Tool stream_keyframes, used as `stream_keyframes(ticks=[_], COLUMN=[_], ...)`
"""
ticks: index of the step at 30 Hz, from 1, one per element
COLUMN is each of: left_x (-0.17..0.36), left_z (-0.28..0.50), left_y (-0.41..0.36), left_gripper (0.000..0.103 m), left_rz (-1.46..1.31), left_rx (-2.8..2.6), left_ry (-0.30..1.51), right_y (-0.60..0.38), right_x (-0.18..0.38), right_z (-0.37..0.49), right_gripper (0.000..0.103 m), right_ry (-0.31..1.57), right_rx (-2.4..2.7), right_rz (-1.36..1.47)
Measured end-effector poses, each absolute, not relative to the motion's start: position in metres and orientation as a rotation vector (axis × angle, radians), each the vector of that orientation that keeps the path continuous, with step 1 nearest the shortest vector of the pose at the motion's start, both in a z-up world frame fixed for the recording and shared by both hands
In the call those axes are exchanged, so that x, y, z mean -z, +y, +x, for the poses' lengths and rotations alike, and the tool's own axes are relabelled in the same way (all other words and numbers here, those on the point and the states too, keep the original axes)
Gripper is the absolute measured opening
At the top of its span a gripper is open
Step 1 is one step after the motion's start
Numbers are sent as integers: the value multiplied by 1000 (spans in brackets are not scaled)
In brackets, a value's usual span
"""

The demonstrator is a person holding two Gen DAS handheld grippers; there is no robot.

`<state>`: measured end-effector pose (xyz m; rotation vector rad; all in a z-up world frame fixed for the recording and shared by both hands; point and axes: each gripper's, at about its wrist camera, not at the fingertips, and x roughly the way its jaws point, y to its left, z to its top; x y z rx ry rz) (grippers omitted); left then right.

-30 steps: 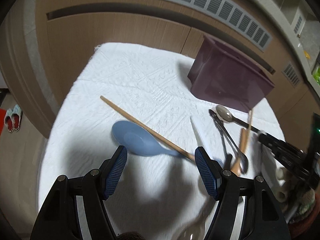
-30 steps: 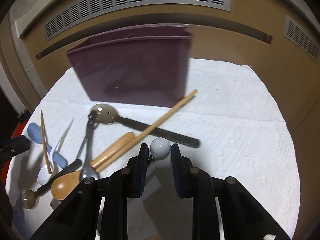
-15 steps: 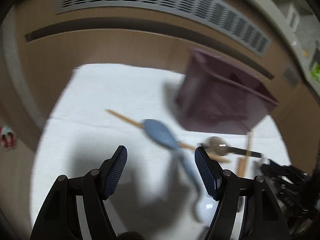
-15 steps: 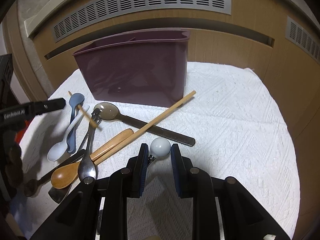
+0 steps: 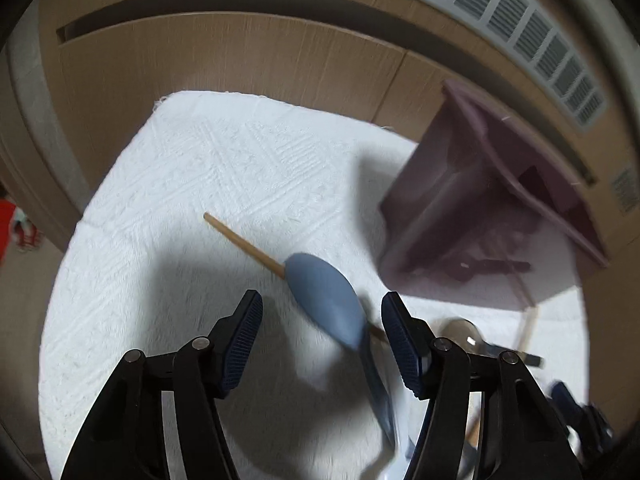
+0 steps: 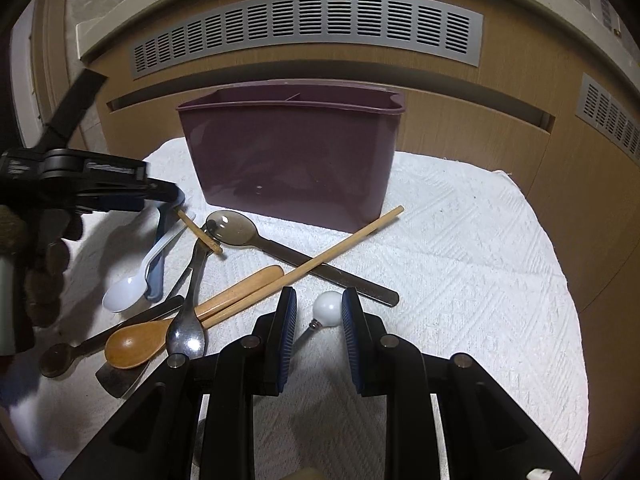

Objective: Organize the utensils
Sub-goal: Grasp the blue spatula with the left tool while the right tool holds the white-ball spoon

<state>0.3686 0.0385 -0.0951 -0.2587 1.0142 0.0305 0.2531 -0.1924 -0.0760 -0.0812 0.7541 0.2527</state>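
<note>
your left gripper [image 5: 322, 340] slid toward the purple caddy [image 5: 492, 216] at frame right, jaws just narrowing, nothing gripped; blue spoon [image 5: 324, 300] lies between. right gripper [image 6: 318, 314] jaws partly closed around white-ball utensil [image 6: 328, 308], contact unclear.

Wall: wood panels [image 6: 460, 128] are seen at 12 o'clock.
Vents: 2 grey grilles [image 6: 304, 26] are set above.

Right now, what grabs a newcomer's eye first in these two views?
The purple utensil caddy standing at the back of the white cloth, with a jumble of spoons and a chopstick crossed in front of it. Then the right gripper with a white ball-ended utensil between its fingers, and the blue spoon ahead of the open left gripper.
</note>
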Motion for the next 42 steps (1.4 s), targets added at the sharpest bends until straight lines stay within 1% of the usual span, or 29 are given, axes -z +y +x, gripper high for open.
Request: stream_keyframes(ticks=[4, 5, 8, 13, 16, 19, 25, 27, 29, 35, 36, 38, 39, 40, 41, 42], left_x=[98, 98, 97, 95, 96, 94, 90, 87, 82, 85, 85, 86, 86, 86, 86, 86], left_z=[372, 371, 365, 337, 318, 297, 278, 280, 278, 304, 308, 314, 315, 316, 316, 315], left_y=[25, 23, 21, 23, 30, 43, 67, 73, 72, 67, 63, 58, 57, 57, 56, 55], left_gripper=[59, 56, 47, 45, 41, 38, 39, 40, 43, 44, 44, 44, 44, 44, 44, 43], left_rz=[-140, -114, -69, 27, 57, 36, -42, -77, -86, -198, -188, -174, -175, -179, -174, -161], left_rx=[-80, -83, -40, 95, 174, 295, 313, 294, 246, 115, 88, 52, 41, 31, 25, 24], left_ry=[999, 996, 991, 972, 972, 988, 986, 995, 1001, 1068, 1067, 1076, 1077, 1079, 1082, 1083], right_y=[-199, -201, -202, -204, -212, -215, -184, -171, -163, -154, -156, -161, -167, -171, -174, -178], right_x=[77, 78, 79, 73, 76, 87, 93, 93, 95, 96, 95, 95, 95, 94, 94, 93], right_z=[251, 252, 253, 248, 247, 252, 275, 287, 294, 294, 293, 292, 289, 285, 283, 280], right_gripper=[23, 25, 26, 26, 30, 30, 33, 33, 34, 34, 33, 28, 24, 16, 11, 11], right_ry=[755, 757, 768, 767, 828, 913, 947, 950, 952, 937, 935, 928, 925, 921, 919, 914], right_rx=[-232, -230, -229, -199, -205, -196, -165, -154, -150, -145, -147, -157, -161, -166, -178, -195], right_rz=[-56, -51, -40, -58, 7, 75, 34, 3, -24, -49, -41, -26, -25, -28, -25, -12])
